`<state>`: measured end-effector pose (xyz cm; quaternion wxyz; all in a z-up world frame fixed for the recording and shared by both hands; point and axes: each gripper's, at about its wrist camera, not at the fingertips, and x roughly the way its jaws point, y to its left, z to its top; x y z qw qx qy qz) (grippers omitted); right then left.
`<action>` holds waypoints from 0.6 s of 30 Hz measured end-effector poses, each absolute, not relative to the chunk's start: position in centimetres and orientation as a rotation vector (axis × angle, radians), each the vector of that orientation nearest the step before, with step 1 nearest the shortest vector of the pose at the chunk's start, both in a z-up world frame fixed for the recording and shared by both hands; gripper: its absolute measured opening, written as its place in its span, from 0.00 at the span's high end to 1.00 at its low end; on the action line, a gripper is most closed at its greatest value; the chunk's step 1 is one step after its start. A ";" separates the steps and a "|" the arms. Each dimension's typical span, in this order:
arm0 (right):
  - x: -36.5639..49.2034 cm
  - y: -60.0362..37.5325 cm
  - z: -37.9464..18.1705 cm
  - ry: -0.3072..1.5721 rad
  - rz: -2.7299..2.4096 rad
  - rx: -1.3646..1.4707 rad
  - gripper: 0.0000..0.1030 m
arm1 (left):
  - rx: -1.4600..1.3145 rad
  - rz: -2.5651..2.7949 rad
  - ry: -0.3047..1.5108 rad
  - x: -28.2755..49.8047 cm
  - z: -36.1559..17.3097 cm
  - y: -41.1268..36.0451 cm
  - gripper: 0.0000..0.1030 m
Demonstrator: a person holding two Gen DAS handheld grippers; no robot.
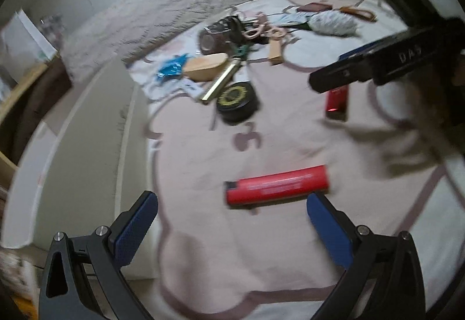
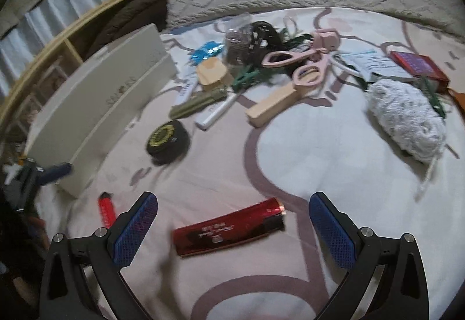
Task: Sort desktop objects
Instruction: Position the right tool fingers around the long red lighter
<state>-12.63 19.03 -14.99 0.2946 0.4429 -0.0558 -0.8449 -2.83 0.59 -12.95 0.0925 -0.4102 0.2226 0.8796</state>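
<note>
1. Right in front of your left gripper (image 1: 232, 203), the matte red lighter (image 1: 277, 184) lies flat on the pink patterned sheet (image 1: 203, 247), crosswise just past the fingertips. Jaws are spread wide, nothing between them.
2. Your right gripper (image 2: 232, 205) is also wide apart and empty, with the glossy dark-red lighter (image 2: 229, 229) lying between the blue pads (image 2: 135, 228), not touching either one.
3. Off to your left side of that view you've got the other red lighter (image 2: 106, 211), near the white box (image 2: 96, 104).
4. The black round tin (image 2: 168, 142) with the yellow label sits apart from both lighters, further back.
5. Behind it is the messy pile: pink scissors (image 2: 293, 65), a wooden block (image 2: 273, 106), a green clip (image 2: 244, 78), blue wrapper (image 2: 206, 52).
6. Fluffy white duster head (image 2: 407, 119) sits on your right.
</note>
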 end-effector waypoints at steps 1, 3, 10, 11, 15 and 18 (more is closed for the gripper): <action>-12.4 19.1 -15.0 -0.159 -2.231 1.169 0.00 | -1.225 2.598 0.620 -2.8 -13.0 0.8 0.00; -12.1 19.0 -14.9 -0.168 -2.199 1.159 0.00 | -1.248 2.568 0.535 -3.0 -13.2 1.0 0.00; -10.1 18.0 -14.8 -0.088 -2.156 1.160 0.00 | -1.339 2.521 0.258 -4.0 -14.1 0.3 0.00; -9.8 17.9 -14.8 -0.076 -2.154 1.160 0.00 | -1.347 2.518 0.225 -4.2 -14.2 0.0 0.00; -9.0 17.4 -15.0 -0.035 -2.162 1.163 0.00 | -1.372 2.500 0.131 -4.5 -14.5 -0.4 0.00; -8.6 17.0 -15.1 -0.004 -2.189 1.169 0.00 | -1.372 2.506 0.147 -4.6 -15.0 -0.2 0.00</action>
